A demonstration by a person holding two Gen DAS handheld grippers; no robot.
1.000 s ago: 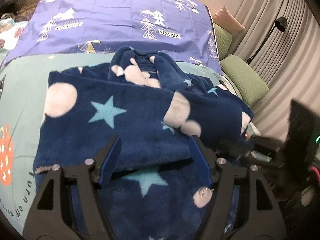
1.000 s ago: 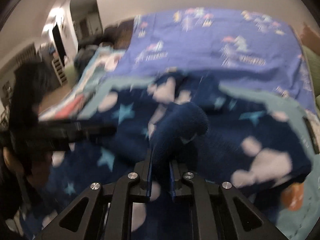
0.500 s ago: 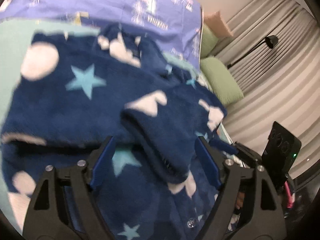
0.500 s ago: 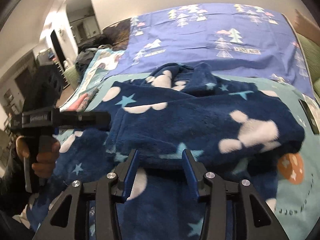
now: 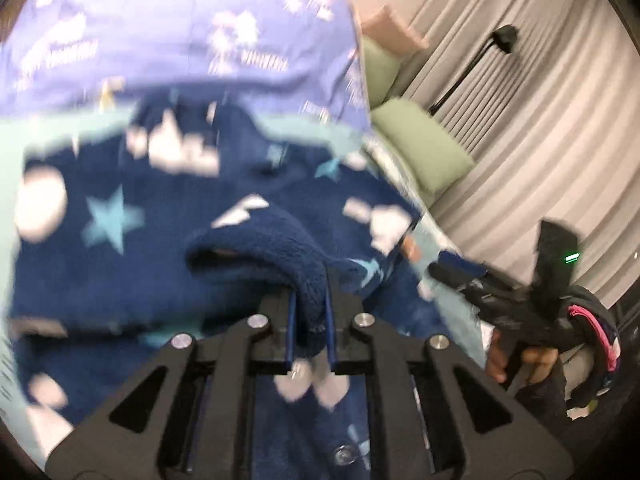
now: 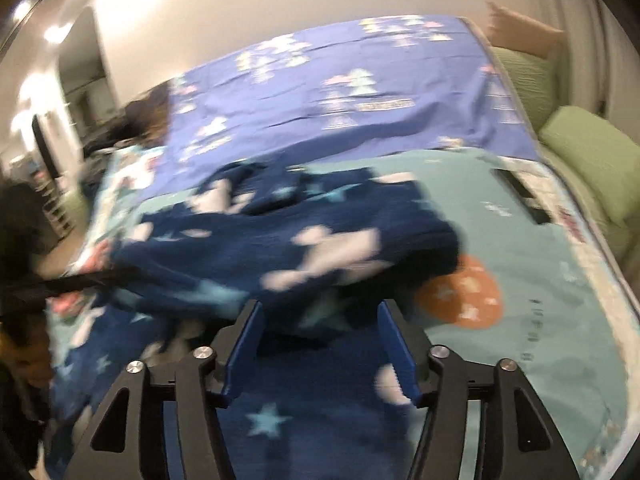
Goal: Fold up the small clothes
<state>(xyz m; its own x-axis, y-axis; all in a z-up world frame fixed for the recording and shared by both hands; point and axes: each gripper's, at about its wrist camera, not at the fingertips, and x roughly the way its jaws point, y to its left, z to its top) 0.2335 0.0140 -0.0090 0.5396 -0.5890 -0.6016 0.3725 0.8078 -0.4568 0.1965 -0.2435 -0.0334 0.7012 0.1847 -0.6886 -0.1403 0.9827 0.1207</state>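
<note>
A dark blue fleece garment [image 5: 120, 216] with pale stars and white blobs lies partly folded on the bed; it also shows in the right wrist view [image 6: 320, 240]. My left gripper [image 5: 310, 316] is shut on a sleeve cuff of the garment [image 5: 280, 248], which bulges up in front of the jaws. My right gripper [image 6: 320, 352] is open and empty, low over the garment's near part, just short of the folded edge. The right gripper shows in the left wrist view [image 5: 520, 300], off the garment's right side.
The garment lies on a teal sheet [image 6: 520, 240] with an orange patch [image 6: 464, 296]. A purple quilt [image 6: 340, 92] covers the far bed. Green pillows [image 5: 420, 148] lie right, curtains [image 5: 540, 120] and a black lamp [image 5: 504, 36] behind.
My left gripper was open and has shut on the sleeve cuff. My right gripper let go of the bunched sleeve, opened wide and drew back. Both views are blurred by motion.
</note>
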